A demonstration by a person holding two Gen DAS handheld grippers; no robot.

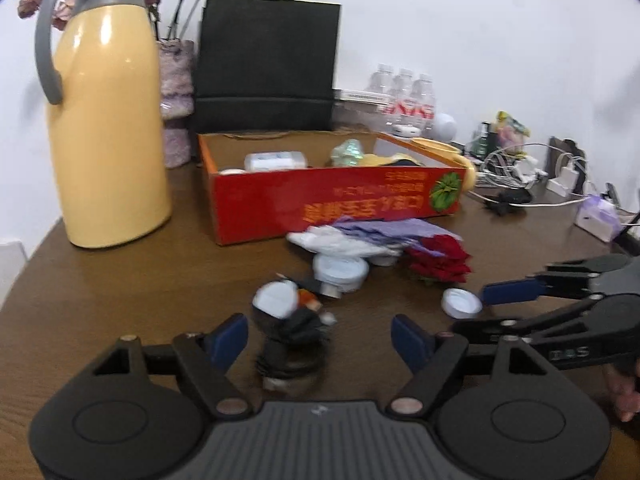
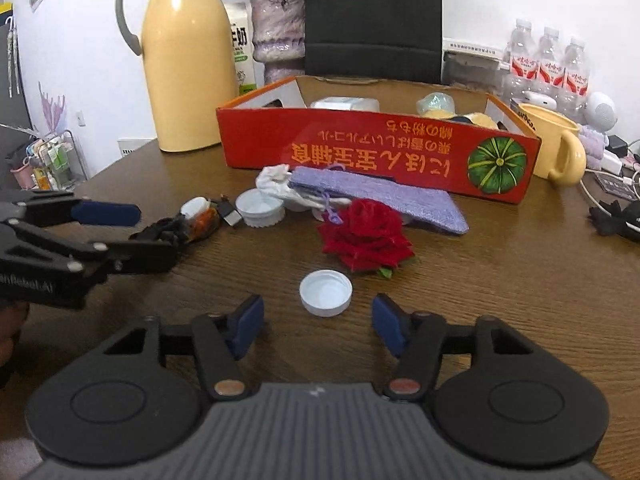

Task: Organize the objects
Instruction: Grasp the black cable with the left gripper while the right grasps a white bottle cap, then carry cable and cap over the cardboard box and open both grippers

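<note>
on the brown table, right in front of the right gripper: a small white cap, not touched, jaws apart. between the wide-apart jaws of the left gripper: a black bundle, not squeezed. behind: red box.

Red box with green pumpkin print, yellow jug, red rose.

You face a plain white wall. Your dark wooden worktop has a rounded edge, evenly lit.
</note>
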